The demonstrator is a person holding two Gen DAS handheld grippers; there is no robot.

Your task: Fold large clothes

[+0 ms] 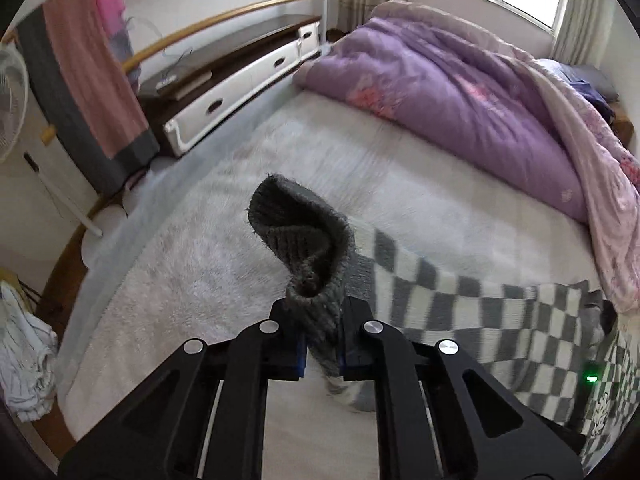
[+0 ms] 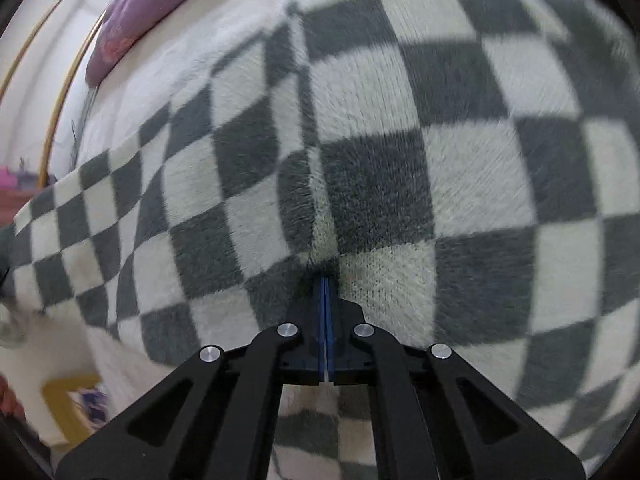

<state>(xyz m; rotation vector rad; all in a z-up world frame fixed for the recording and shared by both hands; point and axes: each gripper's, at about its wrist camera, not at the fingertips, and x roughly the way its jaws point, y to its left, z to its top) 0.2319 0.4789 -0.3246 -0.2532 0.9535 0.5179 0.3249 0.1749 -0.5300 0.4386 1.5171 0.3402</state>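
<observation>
A grey-and-white checkered knit sweater (image 1: 460, 304) lies across the white bed (image 1: 208, 280), toward the right. My left gripper (image 1: 322, 320) is shut on the sweater's dark grey ribbed cuff (image 1: 308, 240), which stands up above the fingers. In the right wrist view the sweater (image 2: 400, 140) fills nearly the whole frame. My right gripper (image 2: 326, 292) is shut on a pinched fold of the sweater along a seam, its blue pads pressed together.
A purple quilt (image 1: 460, 92) is heaped at the far right of the bed. A white drawer unit (image 1: 240, 80) and hanging pink cloth (image 1: 92, 60) stand to the left. A fan (image 1: 12, 104) and pale clothes (image 1: 24, 352) are at the left edge.
</observation>
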